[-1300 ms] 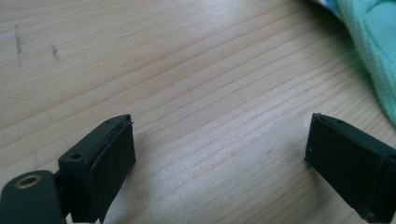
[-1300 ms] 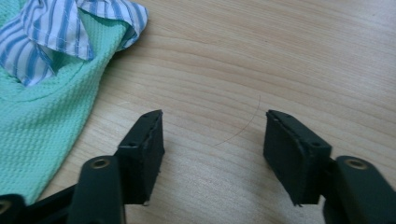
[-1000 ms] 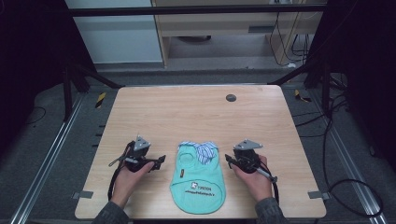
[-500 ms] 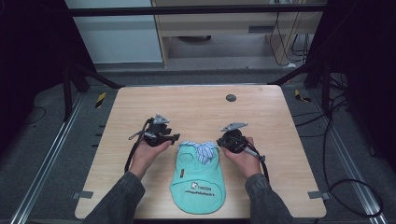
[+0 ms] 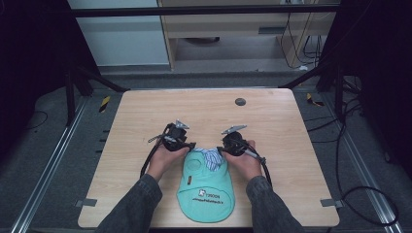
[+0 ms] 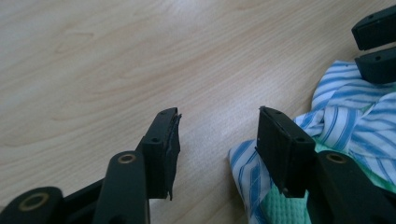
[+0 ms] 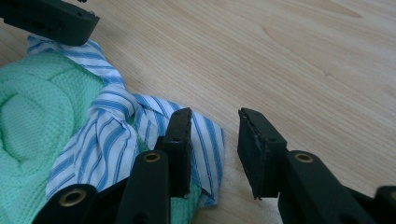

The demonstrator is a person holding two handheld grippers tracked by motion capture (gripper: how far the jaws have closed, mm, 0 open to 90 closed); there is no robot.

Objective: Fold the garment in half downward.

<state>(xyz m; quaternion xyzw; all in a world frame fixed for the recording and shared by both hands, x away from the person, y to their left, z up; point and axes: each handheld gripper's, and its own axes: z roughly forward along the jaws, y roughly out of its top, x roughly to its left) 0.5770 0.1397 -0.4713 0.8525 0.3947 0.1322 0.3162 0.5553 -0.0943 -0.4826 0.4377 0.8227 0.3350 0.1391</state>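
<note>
I see the green bib [image 5: 206, 187] flat on the desk [image 5: 291, 126] at its six o'clock edge, striped ties [image 5: 212, 158] bunched at the bib's twelve o'clock end. My left gripper [image 5: 190, 145] sits at the ties' ten o'clock, right gripper [image 5: 219, 148] at two o'clock. Both jaws have just been opening, part-open, gripping nothing.

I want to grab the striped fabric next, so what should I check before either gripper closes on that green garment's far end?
1. Left gripper jaws apart, nothing between them: ok.
2. Right gripper jaws apart, nothing clamped: ok.
3. Blue-striped cloth between the left gripper's jaws: not ok; it lies beside one jaw.
4. Striped cloth between the right gripper's jaws: not ok; one jaw rests over it.
5. Green garment flat on the table: ok.
</note>
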